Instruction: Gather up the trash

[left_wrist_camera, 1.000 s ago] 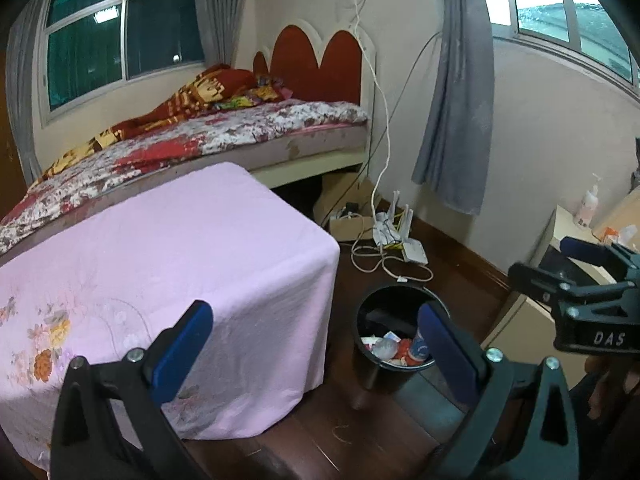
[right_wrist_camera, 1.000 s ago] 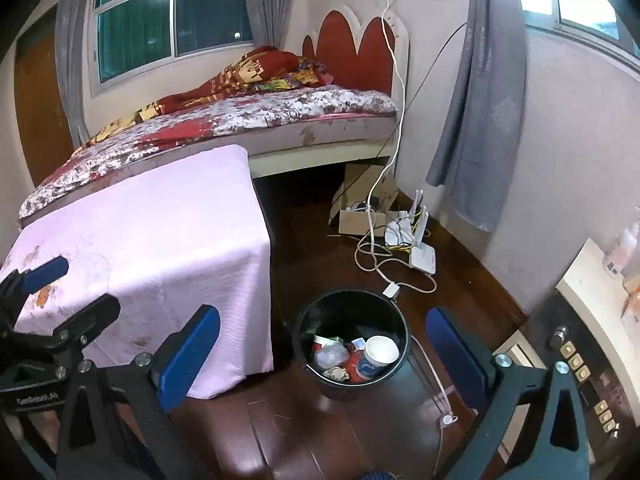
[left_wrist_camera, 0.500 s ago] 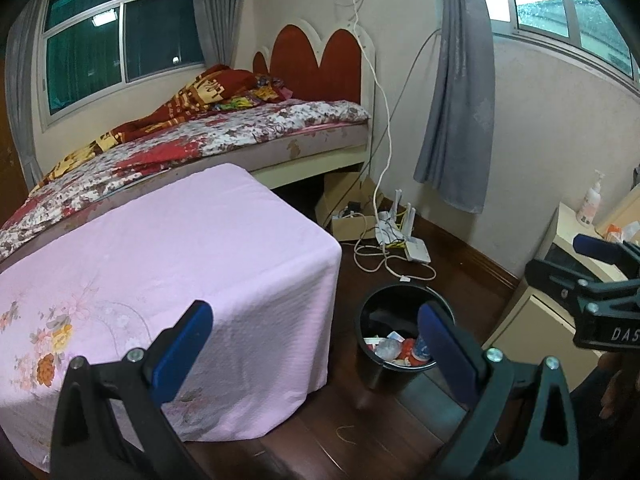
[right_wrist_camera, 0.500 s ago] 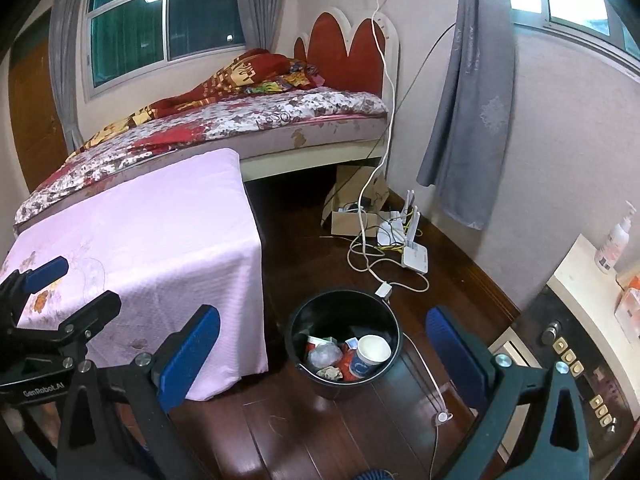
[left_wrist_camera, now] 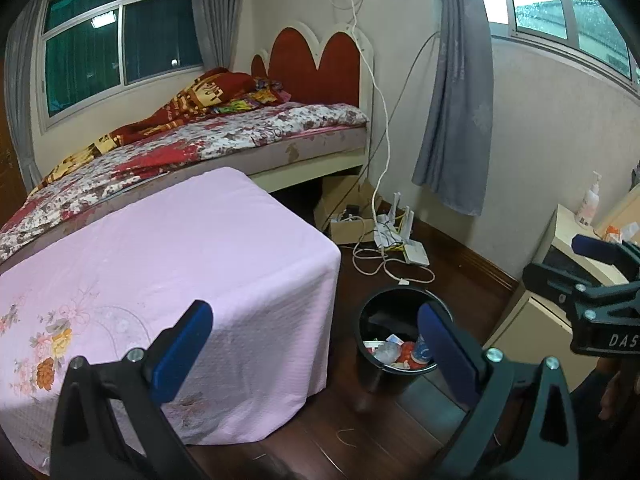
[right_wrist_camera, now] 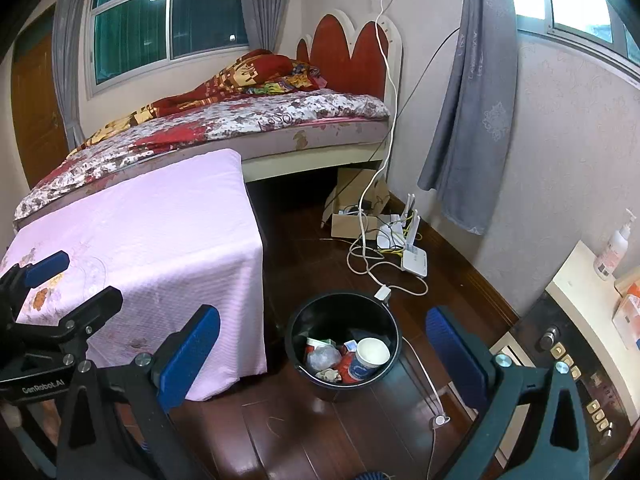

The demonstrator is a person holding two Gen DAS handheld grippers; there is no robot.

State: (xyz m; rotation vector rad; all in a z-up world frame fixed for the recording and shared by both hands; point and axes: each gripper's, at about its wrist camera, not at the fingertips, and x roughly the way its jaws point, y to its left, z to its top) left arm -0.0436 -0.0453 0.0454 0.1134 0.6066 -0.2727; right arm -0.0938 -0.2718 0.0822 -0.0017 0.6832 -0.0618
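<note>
- Left gripper [left_wrist_camera: 314,336]: jaws spread wide, nothing between the blue pads, held above the near corner of the pink-covered table [left_wrist_camera: 168,264]. Also visible at the left edge of the right wrist view [right_wrist_camera: 44,280].
- Pink cloth has a floral print at its near left end and drapes down to the dark wood floor [right_wrist_camera: 304,432].
- Bed [right_wrist_camera: 224,120] with floral sheet and red headboard sits behind the table.
- Black bin [right_wrist_camera: 344,376]: round, on the floor just right of the table's draped corner, upright. From the right wrist camera it sits between the two fingers.
- Bin contents: white paper cup [right_wrist_camera: 372,354] with a blue printed side, crumpled clear plastic [right_wrist_camera: 322,358], red wrapper, small scraps. Pile fills the bottom only.
- Right gripper [right_wrist_camera: 322,344]: jaws released, wide apart, empty, above the bin. Seen at the right edge of the left wrist view [left_wrist_camera: 600,280].
- White cable [right_wrist_camera: 372,256] and router [right_wrist_camera: 414,258] on the floor beyond the bin, by a cardboard box [right_wrist_camera: 352,220].
- Cabinet [right_wrist_camera: 576,280] far right, pump bottle [right_wrist_camera: 612,248] on top.
</note>
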